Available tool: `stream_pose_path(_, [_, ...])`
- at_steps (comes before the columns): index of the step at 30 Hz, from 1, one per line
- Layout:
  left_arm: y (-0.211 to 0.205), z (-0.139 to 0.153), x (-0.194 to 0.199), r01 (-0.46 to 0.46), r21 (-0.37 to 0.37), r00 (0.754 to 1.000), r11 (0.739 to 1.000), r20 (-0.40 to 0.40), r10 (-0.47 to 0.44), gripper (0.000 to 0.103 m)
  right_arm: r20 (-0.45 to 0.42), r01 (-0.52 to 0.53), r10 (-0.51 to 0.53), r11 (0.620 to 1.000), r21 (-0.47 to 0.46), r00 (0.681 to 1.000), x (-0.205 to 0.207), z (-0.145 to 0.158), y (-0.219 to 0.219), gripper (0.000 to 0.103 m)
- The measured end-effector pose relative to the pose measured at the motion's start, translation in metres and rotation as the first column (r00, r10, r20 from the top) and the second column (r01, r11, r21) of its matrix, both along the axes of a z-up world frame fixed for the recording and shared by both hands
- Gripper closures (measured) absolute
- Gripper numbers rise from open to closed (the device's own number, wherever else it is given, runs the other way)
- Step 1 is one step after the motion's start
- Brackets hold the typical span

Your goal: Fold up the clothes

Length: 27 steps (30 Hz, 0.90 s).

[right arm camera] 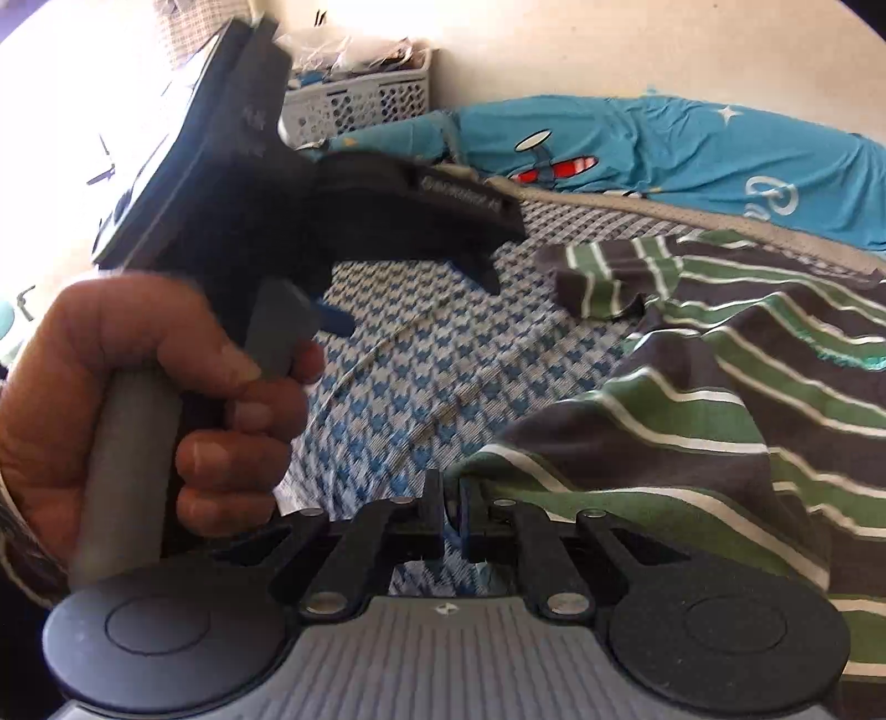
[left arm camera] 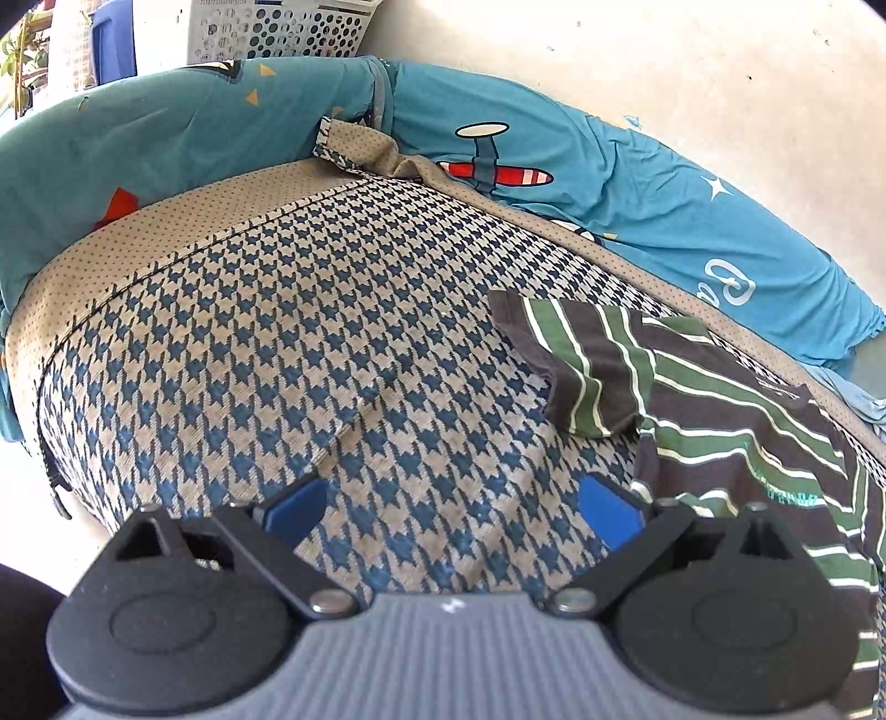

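Currently, in the left wrist view, the left gripper is sitting at the lower centre of the frame with its jaws spread wide and nothing between them. Its blue pads are hovering over the houndstooth cover, which is filling the middle of the frame. The striped shirt is lying on that cover at the right of the frame, with one sleeve reaching toward the centre. The right pad is sitting just beside the shirt's near edge. A teal pillow is lying along the upper edge of the cover. A white basket is standing at the upper left.

In the right wrist view, the right gripper is sitting at the lower centre with its jaws clenched on a fold of the shirt. The shirt is spreading across the right half of the frame and is rising in a ridge toward the jaws. The sleeve is lying flat at centre right. A hand at the left of the frame is gripping the handle of the left gripper, which is occupying the upper left. The pillow is lying at the upper right, and the basket is standing at the top centre.
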<state>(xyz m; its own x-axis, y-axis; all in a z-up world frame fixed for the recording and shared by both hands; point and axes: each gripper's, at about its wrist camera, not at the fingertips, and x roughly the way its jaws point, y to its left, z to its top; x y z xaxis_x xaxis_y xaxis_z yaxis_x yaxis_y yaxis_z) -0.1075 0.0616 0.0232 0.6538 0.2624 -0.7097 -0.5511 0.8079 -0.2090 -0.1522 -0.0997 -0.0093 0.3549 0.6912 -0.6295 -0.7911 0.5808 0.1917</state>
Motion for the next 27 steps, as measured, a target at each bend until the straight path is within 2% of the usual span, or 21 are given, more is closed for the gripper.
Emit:
stream_pose_path(3, [-0.002, -0.001, 0.0, 0.003, 0.003, 1.0, 1.0, -0.007, -0.003, 0.005, -0.018, -0.047, 0.047, 0.999, -0.018, 0.999, -0.008, -0.007, 0.0, 0.086])
stream_pose_path(6, [-0.005, -0.001, 0.001, 0.007, -0.002, 1.0, 1.0, -0.006, -0.007, 0.005, -0.013, -0.065, 0.064, 0.998, -0.015, 0.998, -0.013, -0.007, -0.011, 0.086])
stream_pose_path(13, [-0.011, -0.004, 0.003, 0.031, -0.005, 0.999, 1.0, -0.013, -0.031, 0.005, 0.033, 0.069, -0.068, 0.998, -0.013, 0.997, -0.004, -0.005, -0.036, 0.085])
stream_pose_path(16, [-0.01, -0.007, 0.004, 0.043, -0.034, 0.999, 0.999, -0.021, -0.044, 0.005, 0.036, 0.107, -0.106, 0.994, -0.015, 0.994, 0.0, -0.005, -0.047, 0.075])
stream_pose_path(18, [-0.011, -0.008, 0.004, 0.046, -0.037, 0.999, 0.998, -0.021, -0.047, 0.005, 0.037, 0.132, -0.131, 0.991, -0.016, 0.991, 0.002, -0.005, -0.054, 0.072])
stream_pose_path(23, [-0.01, -0.01, 0.004, 0.051, -0.038, 0.998, 0.998, -0.029, -0.052, 0.005, 0.068, 0.046, -0.04, 0.995, -0.089, 0.997, -0.013, -0.009, -0.043, 0.072])
stream_pose_path(27, [-0.009, -0.012, 0.004, 0.053, -0.043, 0.998, 0.998, -0.031, -0.054, 0.005, 0.044, -0.016, 0.021, 0.993, -0.119, 0.999, -0.02, -0.015, -0.039, 0.072])
